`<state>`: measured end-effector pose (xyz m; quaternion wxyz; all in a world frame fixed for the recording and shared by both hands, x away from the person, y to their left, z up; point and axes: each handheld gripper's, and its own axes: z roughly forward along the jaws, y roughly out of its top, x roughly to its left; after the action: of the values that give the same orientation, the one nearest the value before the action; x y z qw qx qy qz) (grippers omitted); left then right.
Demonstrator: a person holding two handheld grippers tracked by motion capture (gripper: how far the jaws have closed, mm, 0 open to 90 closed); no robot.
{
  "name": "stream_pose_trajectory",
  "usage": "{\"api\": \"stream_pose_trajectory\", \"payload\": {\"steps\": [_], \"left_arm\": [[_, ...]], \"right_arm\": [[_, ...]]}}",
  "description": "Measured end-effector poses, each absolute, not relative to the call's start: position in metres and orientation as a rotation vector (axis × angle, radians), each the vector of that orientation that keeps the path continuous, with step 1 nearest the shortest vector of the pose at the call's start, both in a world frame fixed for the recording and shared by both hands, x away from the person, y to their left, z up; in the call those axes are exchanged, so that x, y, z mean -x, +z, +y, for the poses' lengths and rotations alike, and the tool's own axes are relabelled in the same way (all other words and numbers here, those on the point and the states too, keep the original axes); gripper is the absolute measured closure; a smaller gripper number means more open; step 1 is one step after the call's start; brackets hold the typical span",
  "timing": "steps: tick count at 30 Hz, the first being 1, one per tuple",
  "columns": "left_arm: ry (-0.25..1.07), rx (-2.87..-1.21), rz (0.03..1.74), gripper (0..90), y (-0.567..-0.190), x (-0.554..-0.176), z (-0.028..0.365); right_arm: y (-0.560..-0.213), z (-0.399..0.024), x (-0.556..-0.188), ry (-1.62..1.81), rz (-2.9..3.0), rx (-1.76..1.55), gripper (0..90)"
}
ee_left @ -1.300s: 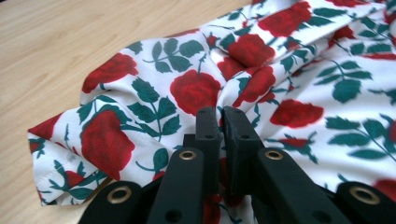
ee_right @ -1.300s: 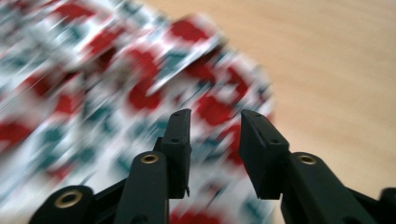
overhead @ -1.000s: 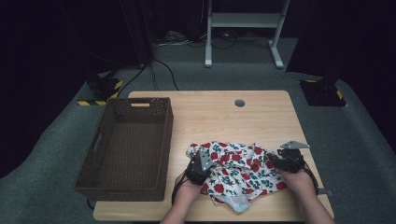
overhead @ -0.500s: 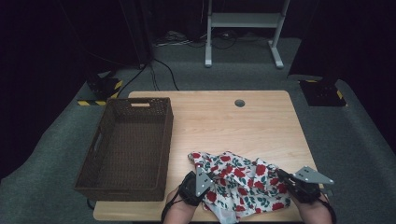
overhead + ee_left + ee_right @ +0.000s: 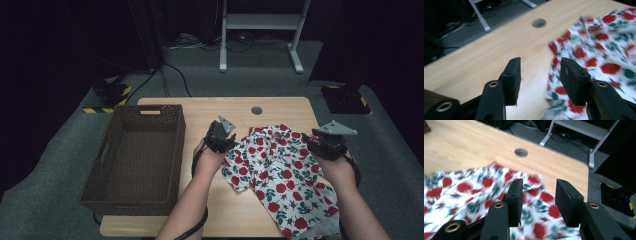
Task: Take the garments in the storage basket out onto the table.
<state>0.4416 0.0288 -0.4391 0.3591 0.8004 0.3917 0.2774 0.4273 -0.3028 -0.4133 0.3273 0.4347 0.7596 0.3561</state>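
Observation:
A white cloth with red roses and green leaves (image 5: 280, 175) lies spread on the right half of the wooden table (image 5: 280, 107), and its near corner hangs over the front edge. My left gripper (image 5: 218, 136) hovers at the cloth's left edge. Its jaws have just been opening, and in the left gripper view they (image 5: 540, 62) stand apart with only bare wood between them and the cloth (image 5: 604, 50) to their right. My right gripper (image 5: 327, 142) hovers at the cloth's right edge. Its jaws (image 5: 537, 183) have just been opening too, with the cloth (image 5: 461, 187) lying below them, ungripped.
A dark brown wicker basket (image 5: 145, 107) stands on the left part of the table. A round cable hole (image 5: 256, 110) sits near the table's far edge. A white metal stand (image 5: 260, 22) and cables are on the floor beyond.
Both hands have risen and moved away from the near edge. The bunched cloth has been let go and lies spread out. Both pairs of jaws have opened.

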Motion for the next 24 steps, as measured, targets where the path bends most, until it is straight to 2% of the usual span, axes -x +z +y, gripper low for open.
{"api": "stream_pose_trajectory", "payload": {"steps": [13,24], "left_arm": [[0.543,-2.069,0.960,50.0,-0.484,-0.403,0.002],[0.490,-2.129,0.972,48.5,-0.520,-0.376,0.016]], "right_arm": [[-0.469,-0.329,-0.375,0.931,2.032,-1.196,54.8],[-0.501,-0.340,-0.342,0.897,2.081,-1.211,54.1]]}}
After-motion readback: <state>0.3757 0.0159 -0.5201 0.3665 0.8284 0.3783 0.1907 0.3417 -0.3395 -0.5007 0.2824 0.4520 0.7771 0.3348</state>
